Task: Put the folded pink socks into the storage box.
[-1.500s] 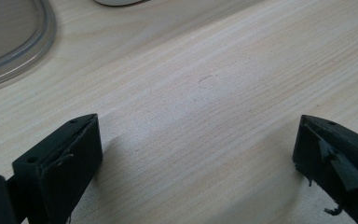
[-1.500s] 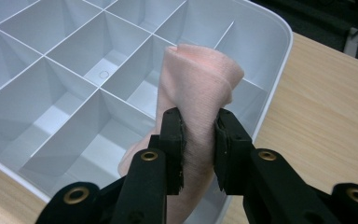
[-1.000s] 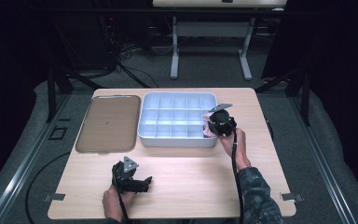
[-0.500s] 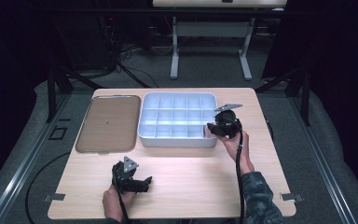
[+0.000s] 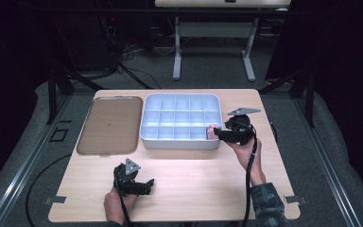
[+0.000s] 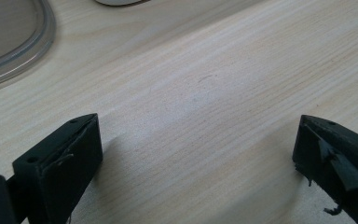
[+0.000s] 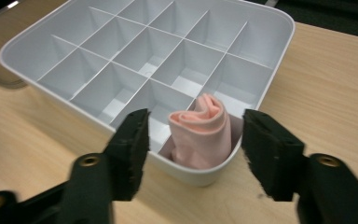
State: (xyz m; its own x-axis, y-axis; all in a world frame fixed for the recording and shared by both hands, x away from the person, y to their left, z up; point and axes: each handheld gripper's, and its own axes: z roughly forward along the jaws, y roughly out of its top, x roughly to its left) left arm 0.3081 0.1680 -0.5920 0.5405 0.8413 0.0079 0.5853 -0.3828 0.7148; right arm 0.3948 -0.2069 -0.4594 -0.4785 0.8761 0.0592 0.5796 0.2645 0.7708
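A rolled pink cloth [image 7: 204, 133] stands in the near right corner compartment of the white divided tray [image 7: 283, 42]. My right gripper [image 7: 196, 123] is open just outside that corner. Its jaws have just been opening, and the cloth lies between them in line of sight with neither pad touching it. From above, the right gripper [image 5: 217, 135] sits at the tray's [image 5: 179, 143] right front corner, beside the pink cloth [image 5: 211, 131]. My left gripper [image 5: 134, 182] rests low at the table's front, open wide. The left gripper [image 6: 198, 128] has bare wood between its jaws.
A flat brown tray [image 5: 109, 125] lies left of the white tray, and its clear rim [image 6: 23, 60] is in the left gripper view. The other compartments of the white tray hold nothing. Table legs and cables stand on the floor beyond the far edge.
My right gripper has opened and drawn back to the right, off the tray's corner, leaving the pink cloth in its compartment. The left gripper has stayed put.
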